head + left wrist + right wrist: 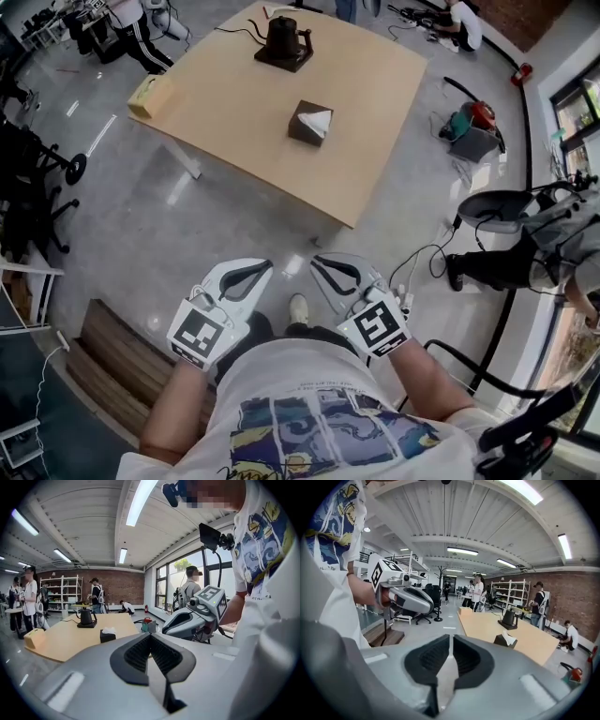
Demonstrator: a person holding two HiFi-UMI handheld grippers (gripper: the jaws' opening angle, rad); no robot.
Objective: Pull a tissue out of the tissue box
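On the wooden table sits a dark cubic tissue box; ribbed fingers of left gripper and right gripper meet

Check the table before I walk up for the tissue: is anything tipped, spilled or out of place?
Nothing stands out. The tissue box sits upright with a tissue poking up, the kettle stands upright, and no spill shows on the table. Only the tan box sits close to the corner.
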